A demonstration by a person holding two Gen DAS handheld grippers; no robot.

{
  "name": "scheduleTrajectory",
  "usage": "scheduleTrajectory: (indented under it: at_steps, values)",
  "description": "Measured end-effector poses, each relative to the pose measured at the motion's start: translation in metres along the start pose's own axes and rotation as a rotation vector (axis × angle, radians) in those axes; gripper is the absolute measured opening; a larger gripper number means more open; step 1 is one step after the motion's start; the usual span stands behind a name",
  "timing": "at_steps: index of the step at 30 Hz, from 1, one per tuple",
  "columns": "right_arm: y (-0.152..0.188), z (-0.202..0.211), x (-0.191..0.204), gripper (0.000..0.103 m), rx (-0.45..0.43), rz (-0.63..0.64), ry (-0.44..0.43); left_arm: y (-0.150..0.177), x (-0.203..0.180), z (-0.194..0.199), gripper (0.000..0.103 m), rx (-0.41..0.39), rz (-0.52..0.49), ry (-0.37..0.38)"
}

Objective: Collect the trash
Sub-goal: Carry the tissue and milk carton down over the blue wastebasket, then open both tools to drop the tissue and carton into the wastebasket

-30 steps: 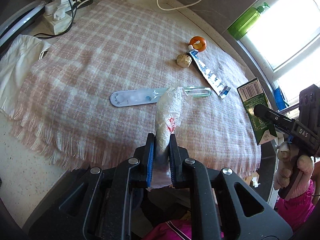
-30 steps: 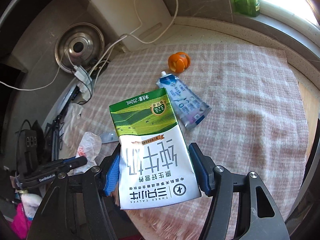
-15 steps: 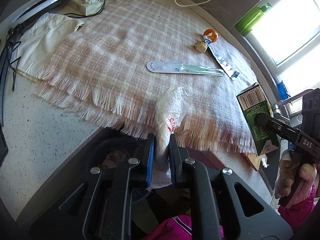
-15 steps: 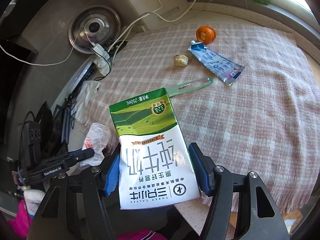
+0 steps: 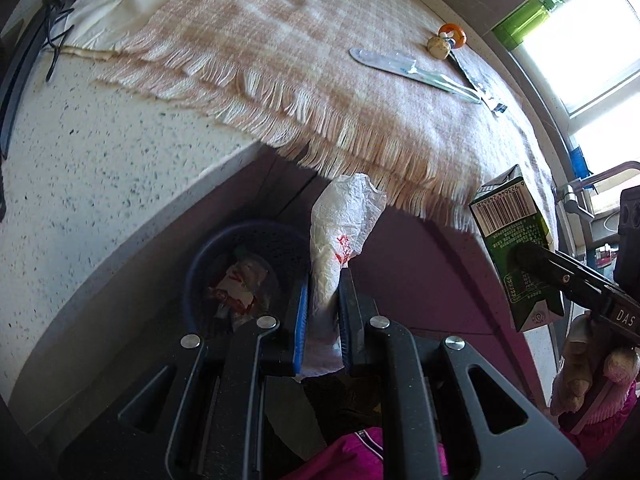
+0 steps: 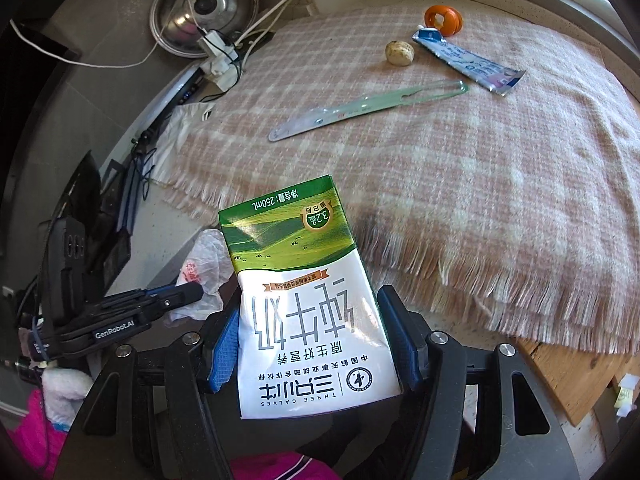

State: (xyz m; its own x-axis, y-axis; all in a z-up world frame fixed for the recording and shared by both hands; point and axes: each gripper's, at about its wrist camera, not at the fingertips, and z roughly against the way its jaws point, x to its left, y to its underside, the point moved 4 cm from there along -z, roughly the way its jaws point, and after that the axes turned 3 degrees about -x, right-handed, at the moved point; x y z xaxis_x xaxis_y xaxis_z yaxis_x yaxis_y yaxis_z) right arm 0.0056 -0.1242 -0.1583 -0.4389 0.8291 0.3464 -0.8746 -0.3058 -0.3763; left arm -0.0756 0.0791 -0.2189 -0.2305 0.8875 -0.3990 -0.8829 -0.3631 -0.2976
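Note:
My left gripper (image 5: 323, 300) is shut on a crumpled white plastic bag (image 5: 340, 232) and holds it past the counter edge, just right of and above a dark blue bin (image 5: 248, 268) with trash inside. The bag also shows in the right wrist view (image 6: 204, 264). My right gripper (image 6: 310, 340) is shut on a green and white milk carton (image 6: 304, 300), held off the counter's front edge; the carton also shows in the left wrist view (image 5: 516, 248).
On the pink checked cloth (image 6: 480, 152) lie a toothpaste tube (image 6: 468, 60), an orange ring (image 6: 444, 20), a beige lump (image 6: 399, 53) and a clear plastic toothbrush wrapper (image 6: 360, 108). A power strip with cables (image 6: 218, 52) and a metal lid (image 6: 204, 8) are at the back left.
Both grippers have pulled back from the cloth past the counter edge with their loads. The blue bin has come into the left wrist view below the bag.

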Motion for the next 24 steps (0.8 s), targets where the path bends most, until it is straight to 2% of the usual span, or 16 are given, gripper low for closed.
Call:
scheduleTrajectory:
  at_steps: [11,24]
  values:
    - [0.046,-0.037,0.017,0.063,0.071,0.018,0.032,0.037,0.027,-0.031,0.012,0.081,0.007,-0.029]
    - [0.085,-0.082,0.01,0.063,0.148,0.013,0.089,0.063,0.039,-0.08,0.012,0.156,-0.021,-0.088]
